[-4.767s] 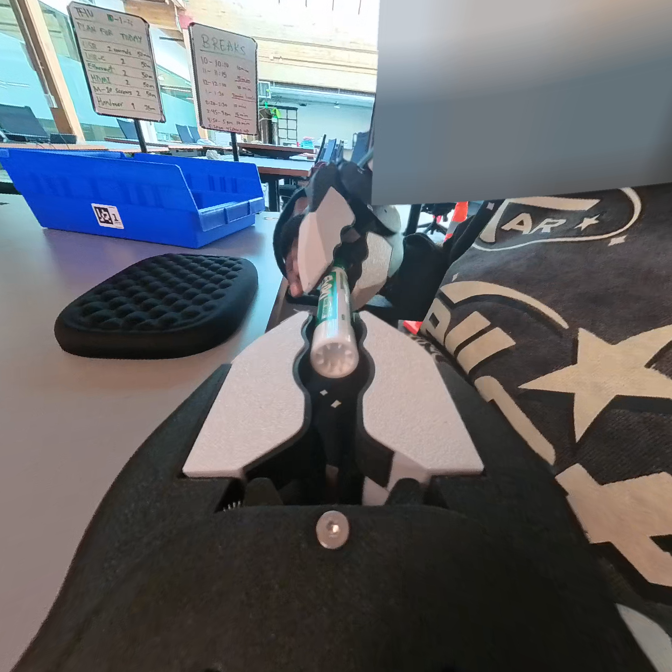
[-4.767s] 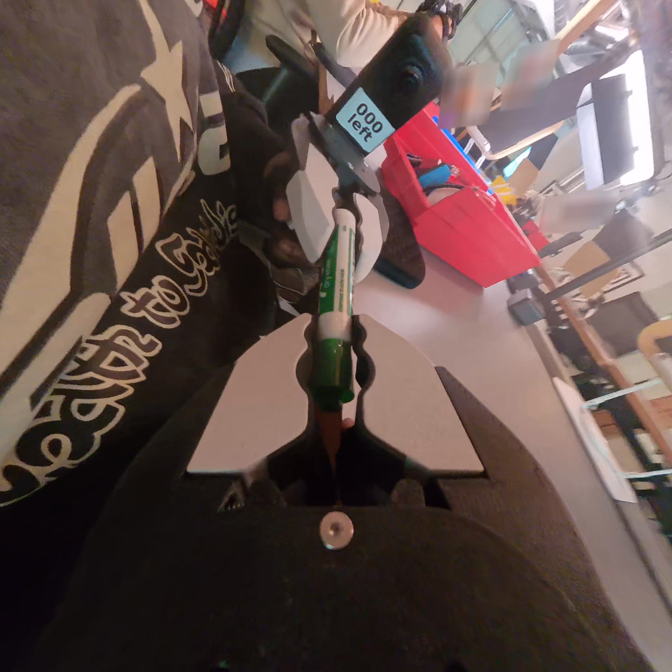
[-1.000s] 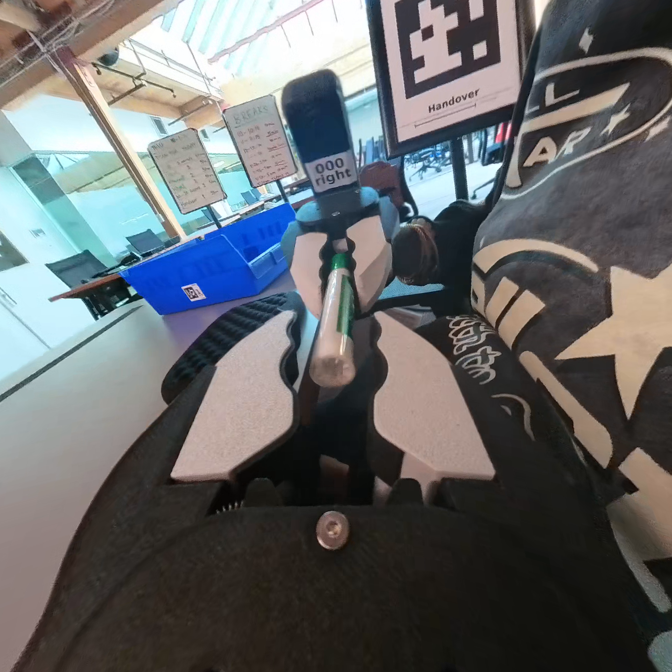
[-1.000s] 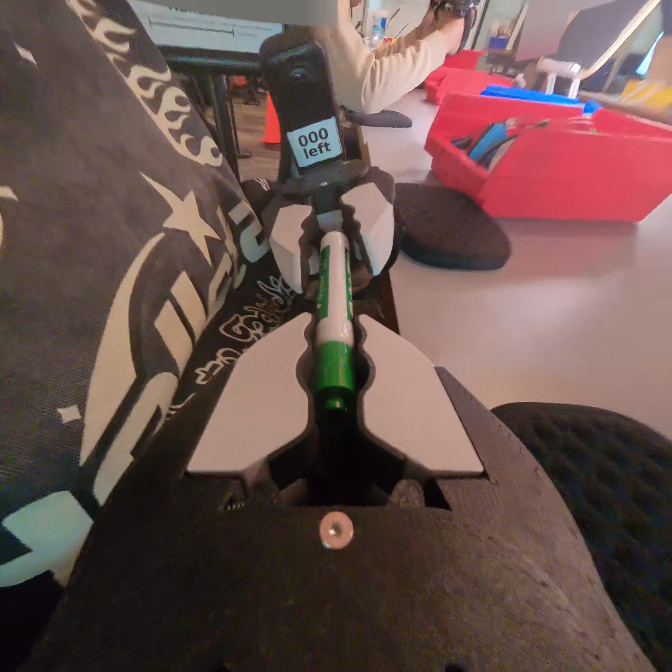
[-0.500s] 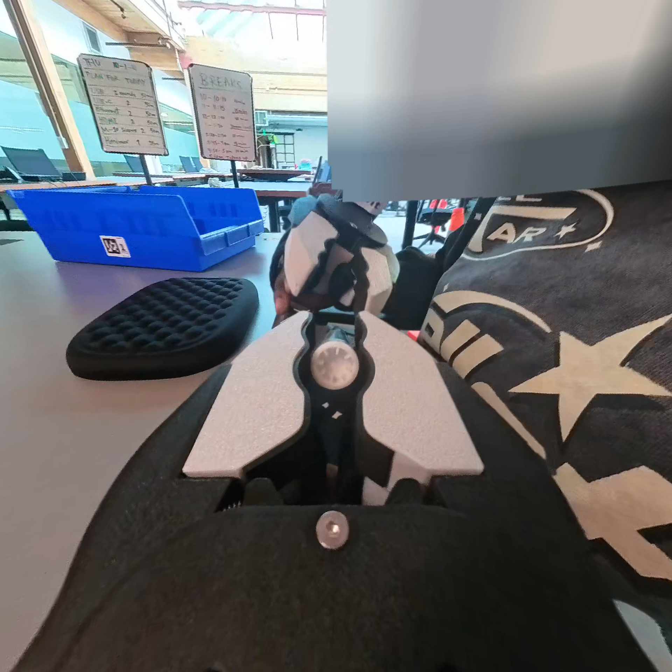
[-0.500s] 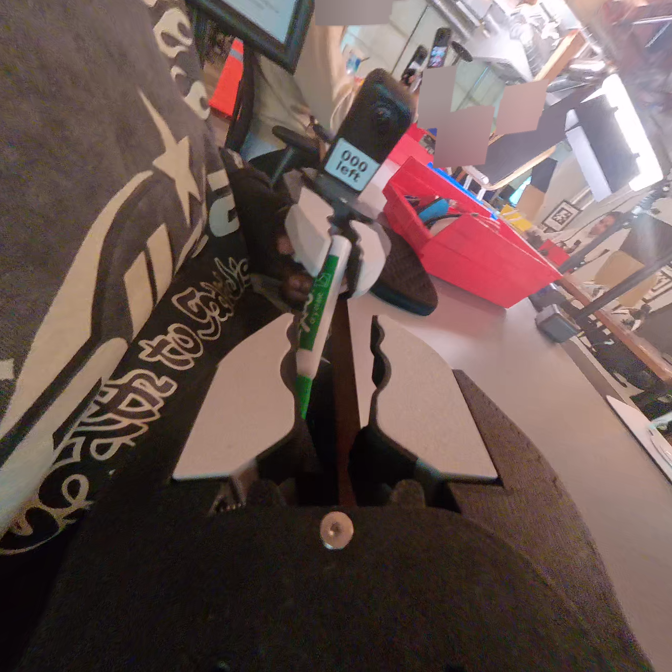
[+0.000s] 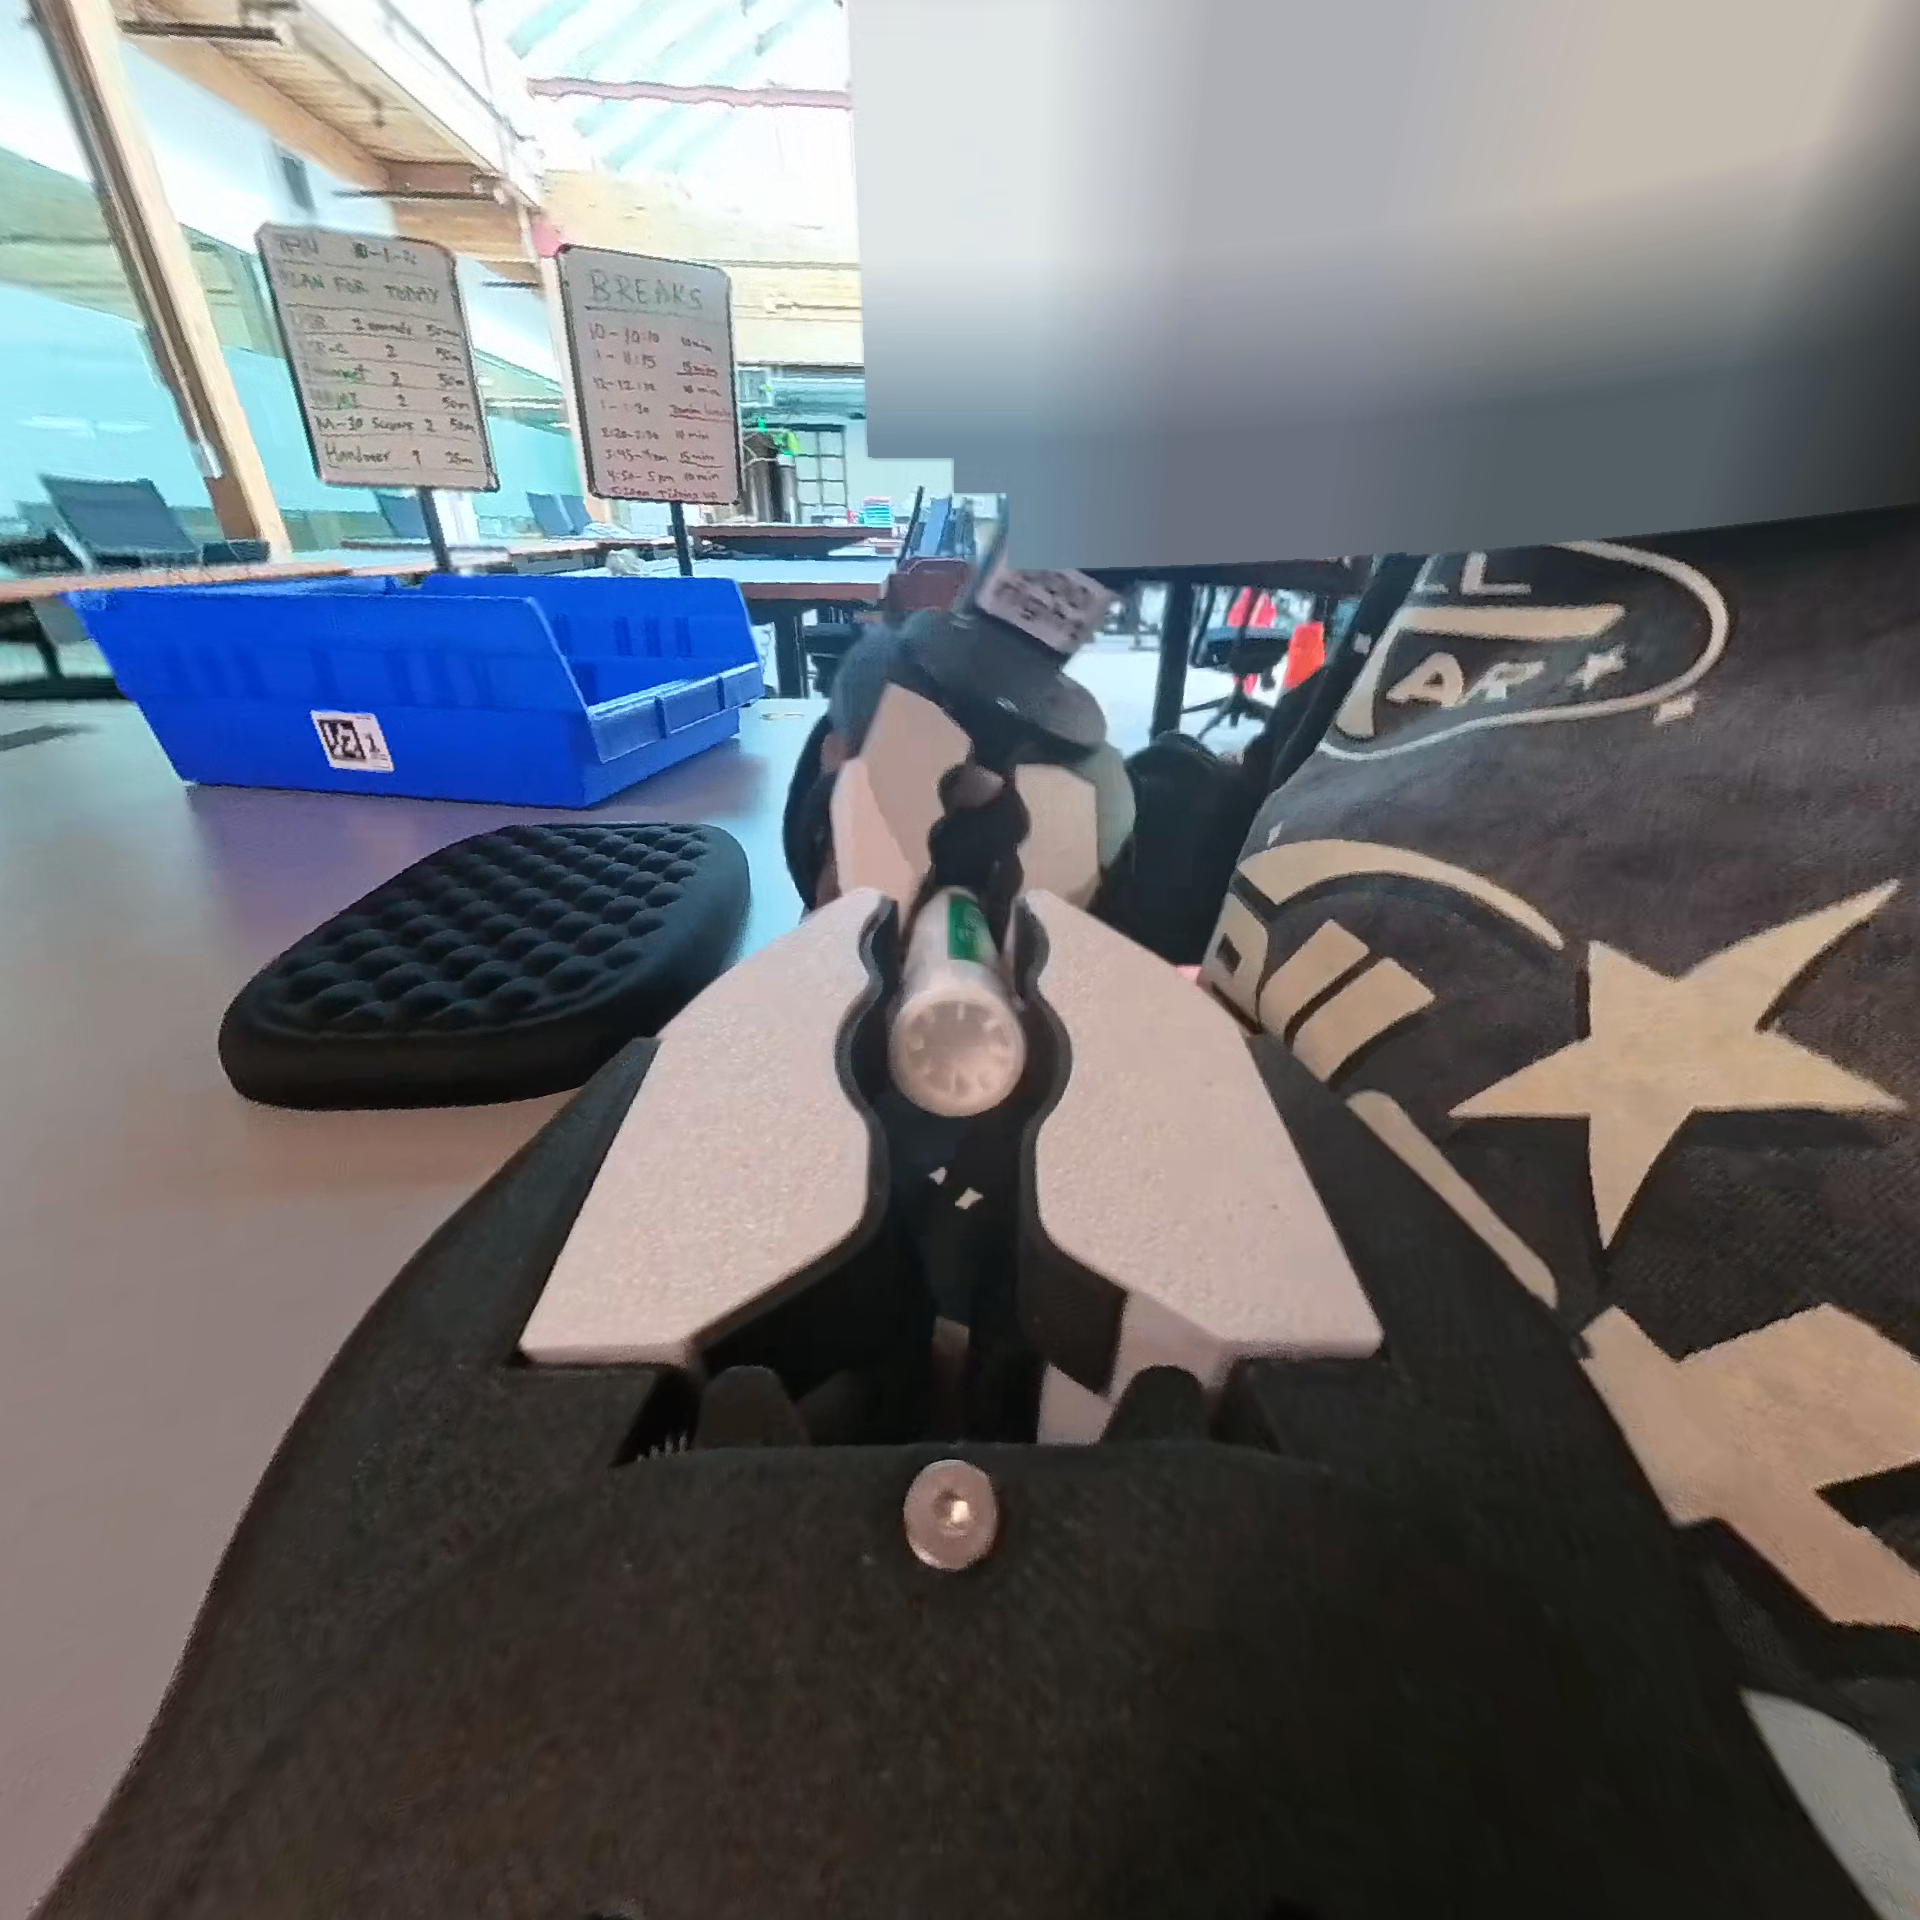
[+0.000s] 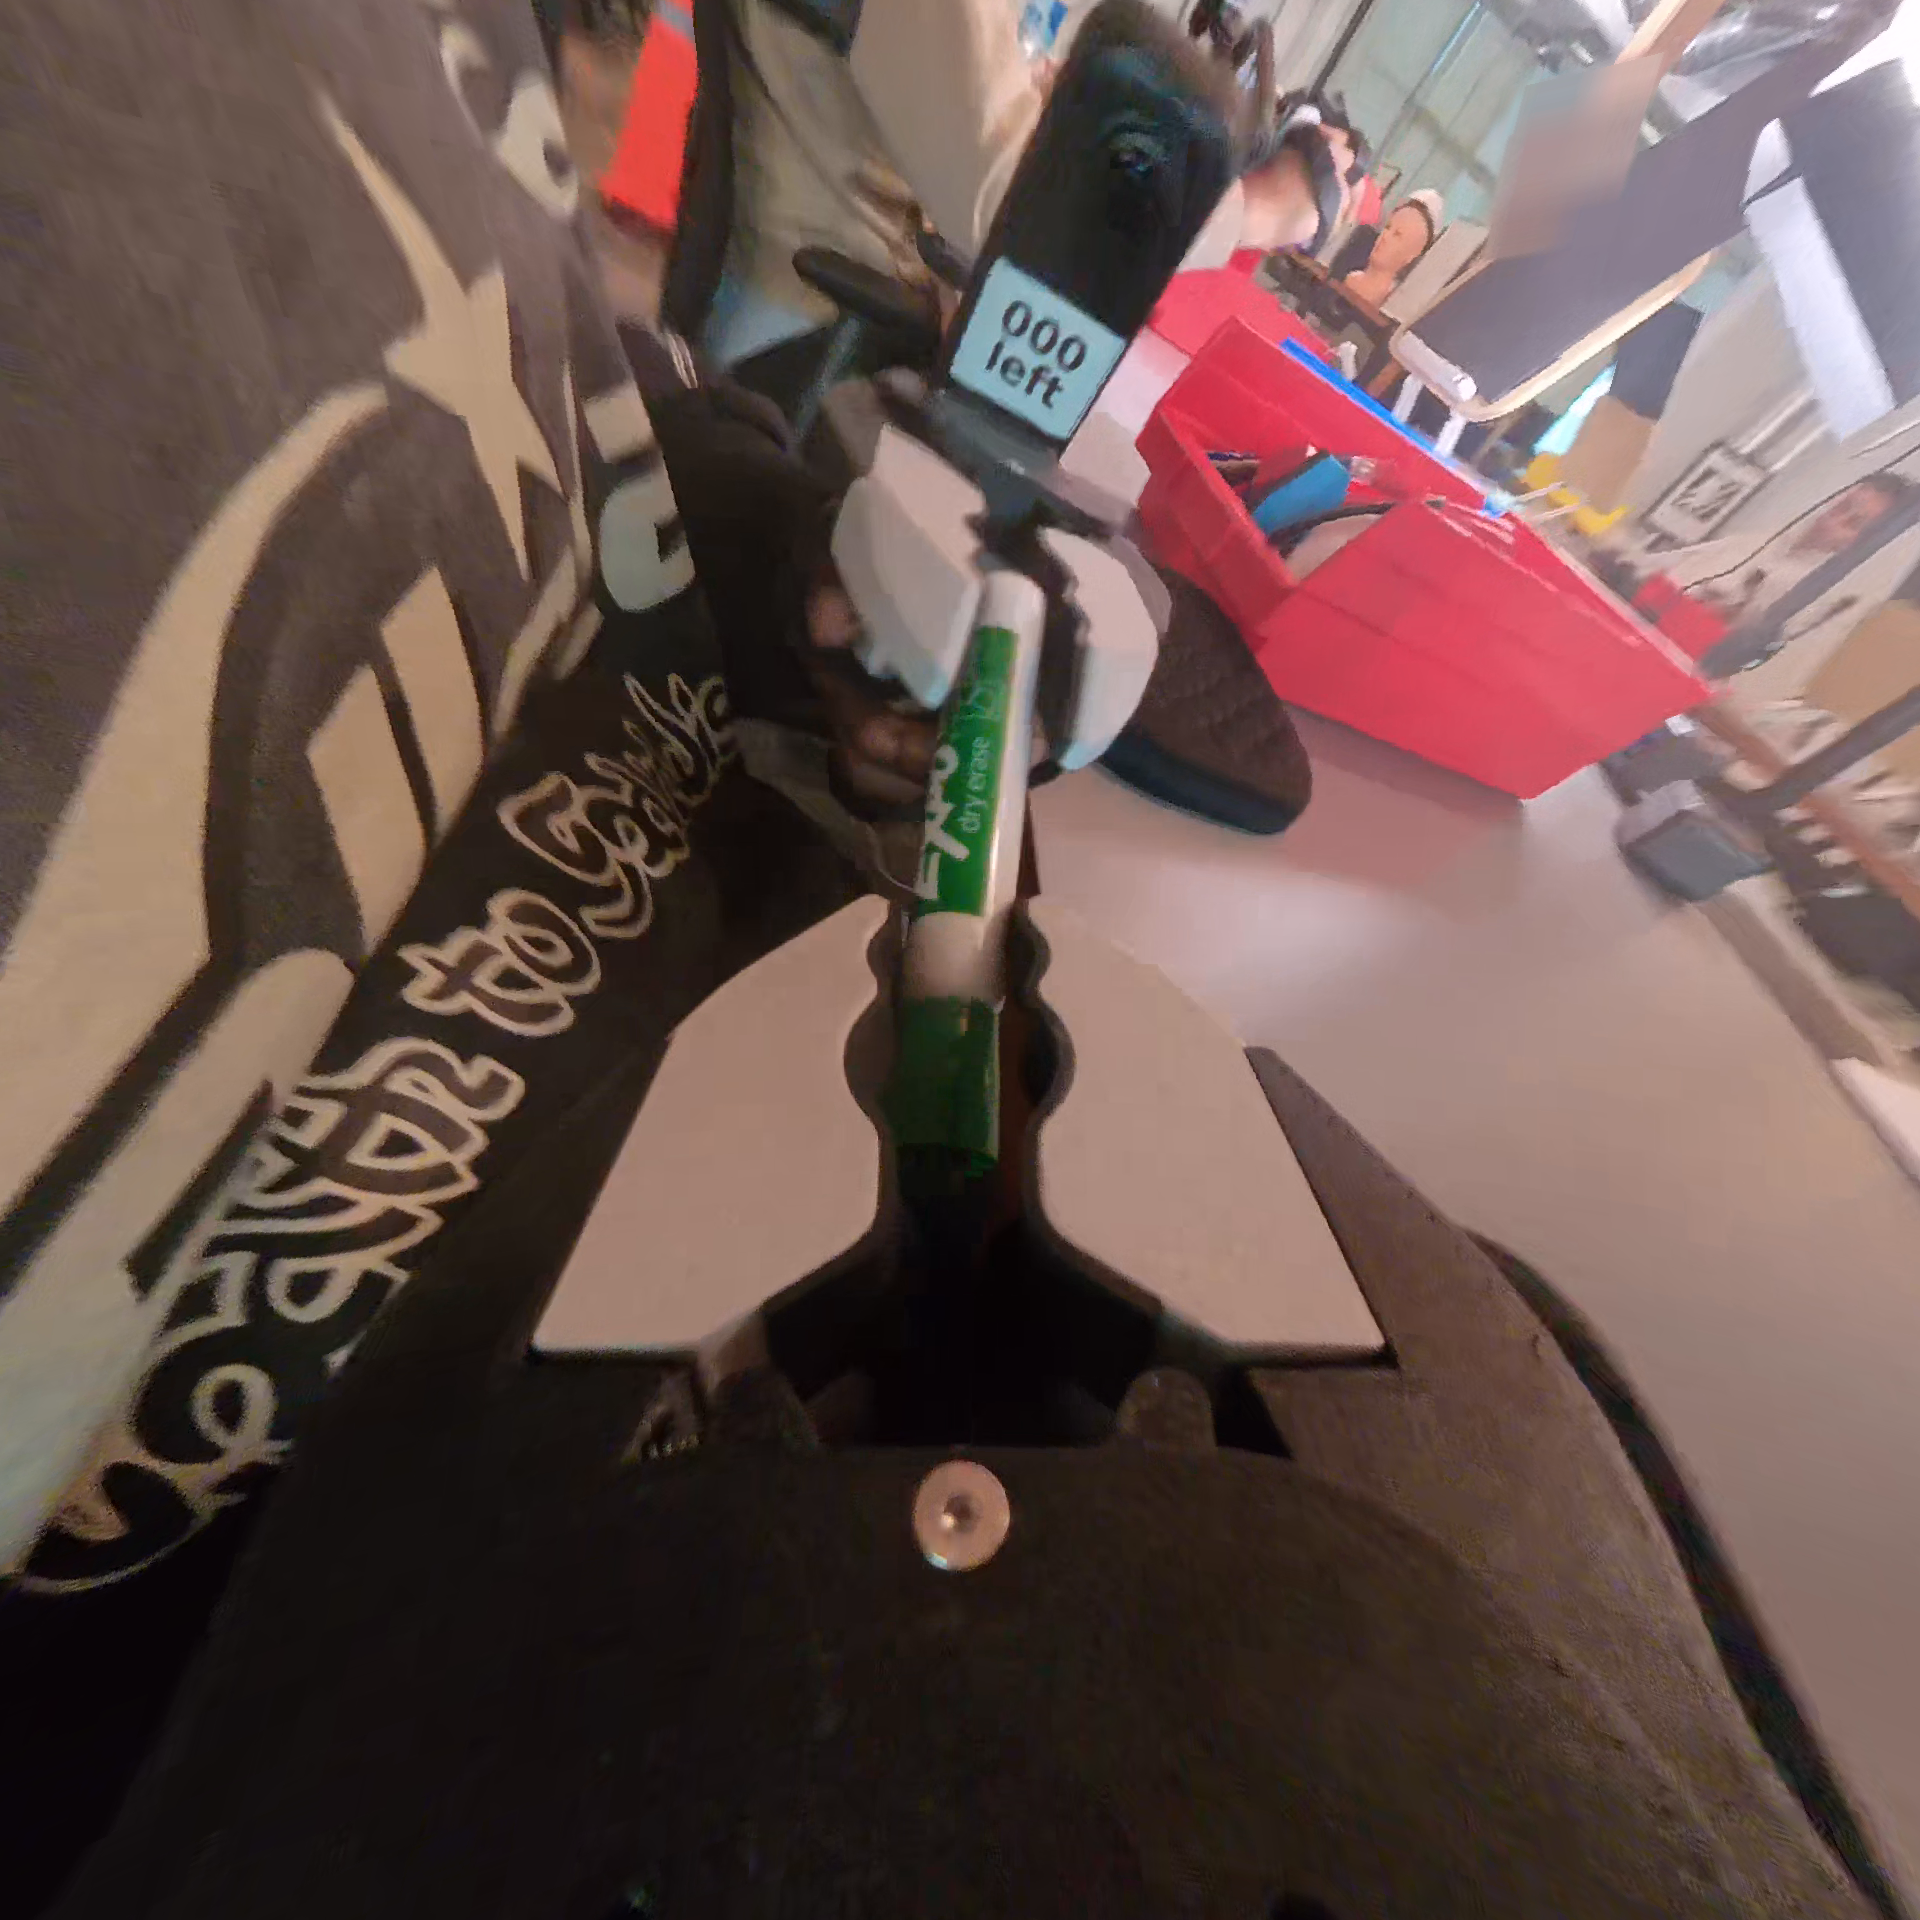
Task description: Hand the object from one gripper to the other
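A green-and-white dry-erase marker [image 8: 971,779] spans between both grippers, above the table edge in front of the person. My right gripper [image 8: 951,935] is shut on its green cap end. My left gripper [image 8: 1013,644] faces it and is shut on the white tail end. In the left wrist view the marker's white butt end [image 7: 951,1039] sits between my left gripper's [image 7: 951,914] closed fingers. The right gripper [image 7: 971,821] is just beyond it, and most of the marker is hidden.
A blue bin [image 7: 416,675] and a black bumpy pad [image 7: 488,945] lie on the grey table [image 7: 156,1143]. Two whiteboards [image 7: 374,369] stand behind. A red bin [image 8: 1455,634] and another dark pad [image 8: 1216,727] are on the other side. The person's dark printed shirt [image 7: 1558,935] is close by.
Half a second ago my right gripper stood open around the marker while the left held it. Now the right has closed on the green cap, and the left stays shut on the tail.
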The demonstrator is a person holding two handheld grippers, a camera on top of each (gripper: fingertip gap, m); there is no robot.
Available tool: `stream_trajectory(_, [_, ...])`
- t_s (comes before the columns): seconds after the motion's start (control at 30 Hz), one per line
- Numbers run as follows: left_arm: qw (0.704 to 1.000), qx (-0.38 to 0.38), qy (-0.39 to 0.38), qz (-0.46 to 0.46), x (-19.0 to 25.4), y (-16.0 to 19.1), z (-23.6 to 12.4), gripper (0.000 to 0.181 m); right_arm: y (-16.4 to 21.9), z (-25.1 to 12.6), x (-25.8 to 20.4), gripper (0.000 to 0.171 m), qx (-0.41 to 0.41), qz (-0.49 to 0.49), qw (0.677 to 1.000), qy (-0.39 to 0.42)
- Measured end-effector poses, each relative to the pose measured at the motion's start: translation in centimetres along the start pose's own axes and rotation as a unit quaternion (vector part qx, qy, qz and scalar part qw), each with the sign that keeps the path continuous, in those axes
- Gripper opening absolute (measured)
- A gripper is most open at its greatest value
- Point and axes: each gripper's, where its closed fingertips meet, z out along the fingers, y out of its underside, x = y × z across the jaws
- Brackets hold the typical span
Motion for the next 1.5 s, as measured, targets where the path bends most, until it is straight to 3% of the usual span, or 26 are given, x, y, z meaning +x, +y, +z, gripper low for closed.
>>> stream_trajectory(0.03, [1.0, -0.003, -0.001, 0.023, 0.2, 0.0, 0.1, 0.027, -0.2, -0.2, -0.1, 0.02, 0.01, 0.044, 0.999, -0.02])
stream_trajectory(0.1, [0.997, -0.022, -0.014, 0.077, 0.4, 0.5, 0.3, 0.039, 0.1, -0.3, -0.6, 0.019, 0.0, 0.149, 0.986, -0.075])
stream_trajectory(0.17, [0.99, -0.053, -0.021, 0.128, 0.7, 1.2, 0.5, 0.04, 0.2, -0.5, -1.2, 0.02, 0.003, 0.244, 0.961, -0.13])
stream_trajectory(0.33, [0.98, -0.091, -0.028, 0.176, 0.7, 2.4, 0.8, 0.023, -0.1, -0.7, -1.8, 0.019, 0.015, 0.358, 0.914, -0.191])
stream_trajectory(0.5, [0.985, -0.092, -0.025, 0.141, 0.5, 2.3, 0.7, 0.02, 0.0, -0.6, -1.6, 0.019, 0.024, 0.336, 0.924, -0.182])
stream_trajectory(0.67, [0.998, -0.048, -0.021, 0.045, 0.0, 1.2, 0.5, 0.021, -1.2, -1.1, 1.0, 0.03, 0.081, 0.161, 0.983, -0.044])
stream_trajectory(0.83, [1.0, -0.011, -0.018, -0.008, -0.3, 0.3, 0.3, 0.02, -1.3, -1.0, 0.2, 0.034, 0.058, 0.049, 0.997, -0.019])
stream_trajectory(1.1, [1.0, -0.015, -0.009, -0.008, 0.0, 0.5, 0.5, 0.02, -1.2, -0.6, 0.4, 0.02, 0.052, 0.026, 0.998, 0.001])
stream_trajectory(1.23, [0.999, -0.025, -0.013, 0.04, 0.3, 0.8, 0.6, 0.021, -1.3, -0.8, 0.2, 0.019, 0.057, 0.076, 0.995, -0.029])
stream_trajectory(1.33, [0.992, -0.052, -0.039, 0.105, 0.0, 1.4, 0.7, 0.034, -1.5, -0.9, 0.2, 0.019, 0.065, 0.13, 0.988, -0.053])
stream_trajectory(1.5, [0.991, -0.057, -0.04, 0.119, 0.1, 1.5, 0.8, 0.027, -1.2, -0.9, 0.1, 0.019, 0.058, 0.158, 0.983, -0.069])
